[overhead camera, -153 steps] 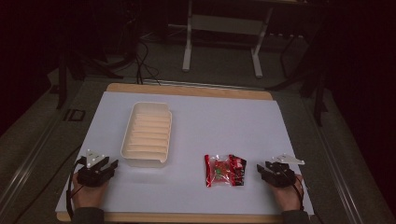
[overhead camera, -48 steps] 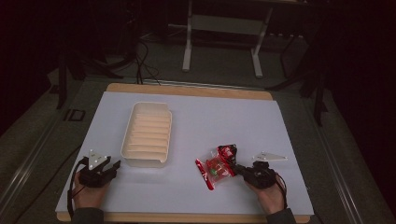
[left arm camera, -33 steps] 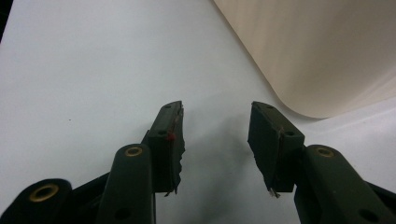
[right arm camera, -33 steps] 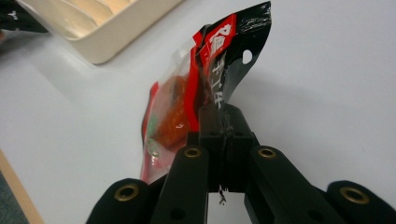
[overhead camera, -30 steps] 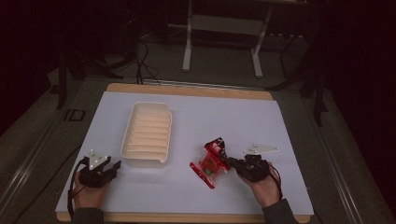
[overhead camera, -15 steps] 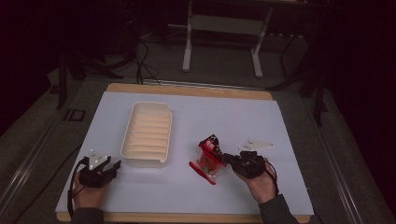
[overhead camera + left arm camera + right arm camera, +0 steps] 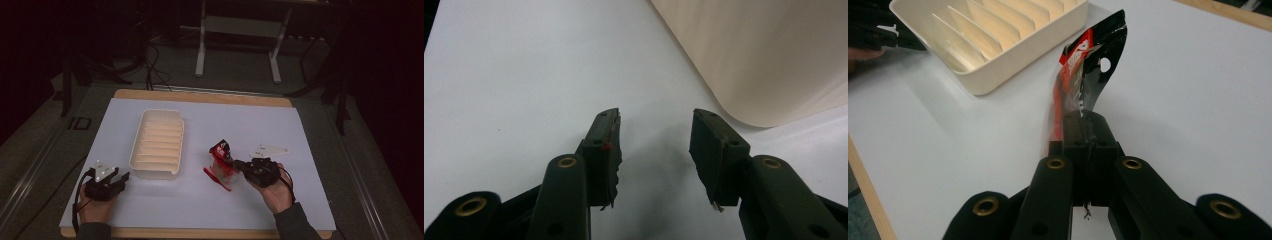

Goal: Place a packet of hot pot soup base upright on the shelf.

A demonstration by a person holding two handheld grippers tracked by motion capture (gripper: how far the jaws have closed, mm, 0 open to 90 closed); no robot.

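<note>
A red and black snack packet (image 7: 221,160) (image 7: 1083,75) stands on edge, lifted off the white table sheet, with my right gripper (image 7: 240,166) (image 7: 1087,131) shut on its near edge. A cream slotted tray (image 7: 157,143) (image 7: 998,30) lies to the packet's left. Near the front left corner my left gripper (image 7: 120,180) (image 7: 654,150) rests on the sheet with its jaws open and nothing between them; the tray's rounded corner (image 7: 774,55) is just ahead of it to the right.
The white sheet (image 7: 240,120) covers a wooden tabletop whose edge (image 7: 200,95) shows at the back. A metal stand (image 7: 237,45) and cables (image 7: 155,65) sit on the dark floor behind the table.
My right gripper took hold of the packet, tipped it up on edge, and carried it left and up toward the tray. The left gripper stayed put.
</note>
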